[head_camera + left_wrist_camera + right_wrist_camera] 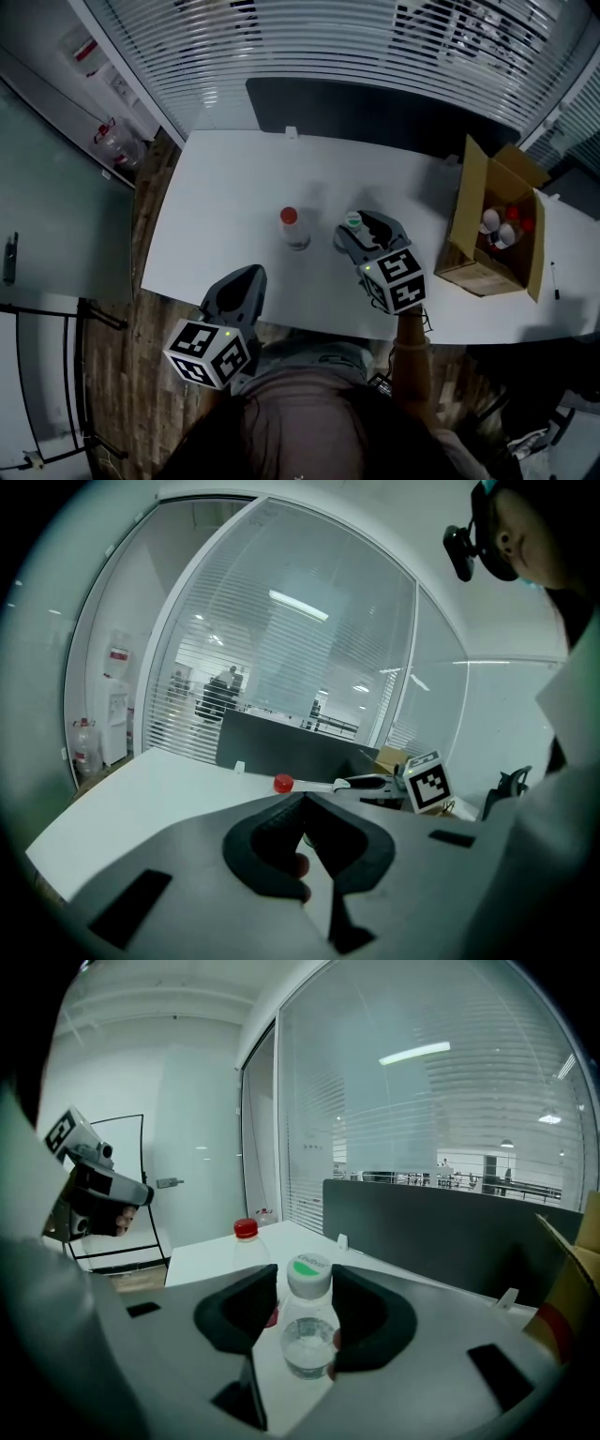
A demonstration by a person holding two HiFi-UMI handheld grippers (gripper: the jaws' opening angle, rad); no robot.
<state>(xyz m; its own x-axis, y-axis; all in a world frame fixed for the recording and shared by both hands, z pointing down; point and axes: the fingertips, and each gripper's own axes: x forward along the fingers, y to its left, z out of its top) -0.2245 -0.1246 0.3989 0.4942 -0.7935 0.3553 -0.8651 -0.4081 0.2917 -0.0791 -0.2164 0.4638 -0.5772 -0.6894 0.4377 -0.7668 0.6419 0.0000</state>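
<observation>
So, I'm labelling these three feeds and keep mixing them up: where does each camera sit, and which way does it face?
Head view: on the person's head, looking steeply down at the white table; the left hand-held gripper, right hand-held gripper and torso show.
Left gripper view: on the left one, facing across the table toward the blinds; its jaws, together, show.
Right gripper view: on the right one, also facing the blinds; its jaws hold the green-capped bottle.
Shared: all three show the red-capped bottle.

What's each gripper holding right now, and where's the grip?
Right tongs clamp the green-capped bottle by its upper body, just below the cap. Left tongs are closed on nothing.
</observation>
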